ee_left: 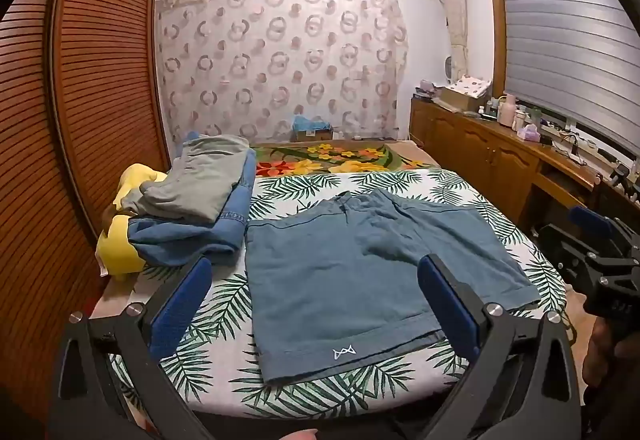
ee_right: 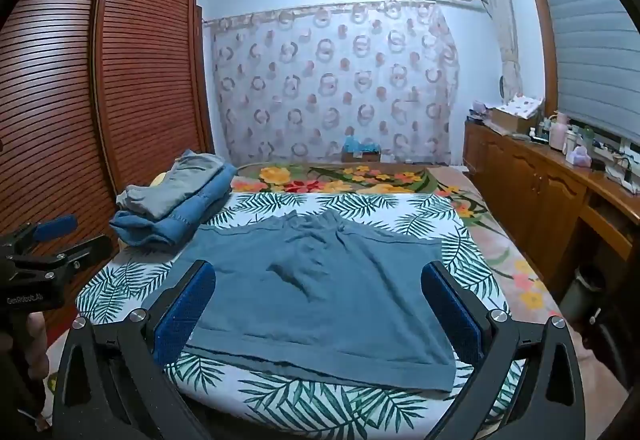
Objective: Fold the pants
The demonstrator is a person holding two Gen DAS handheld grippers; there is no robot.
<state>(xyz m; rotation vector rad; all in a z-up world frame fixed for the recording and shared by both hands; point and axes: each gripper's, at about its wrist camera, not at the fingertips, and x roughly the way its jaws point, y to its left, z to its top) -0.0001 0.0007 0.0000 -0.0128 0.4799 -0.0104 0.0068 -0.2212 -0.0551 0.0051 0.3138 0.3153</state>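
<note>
Both pairs of blue fingers stand wide apart with nothing between them: the left gripper [ee_left: 314,304] and the right gripper [ee_right: 320,304] hover over the near edge of the bed [ee_left: 216,380]. The blue shorts [ee_left: 360,272] lie spread flat on the leaf-print sheet, not yet folded, one wrinkle near the middle. To their left a pile of clothes [ee_left: 192,212] sits stacked. I'd say every fold on this pair is still ahead.

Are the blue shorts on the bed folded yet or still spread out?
Spread out: the blue shorts lie flat, both legs showing side by side on the leaf-print sheet.
</note>
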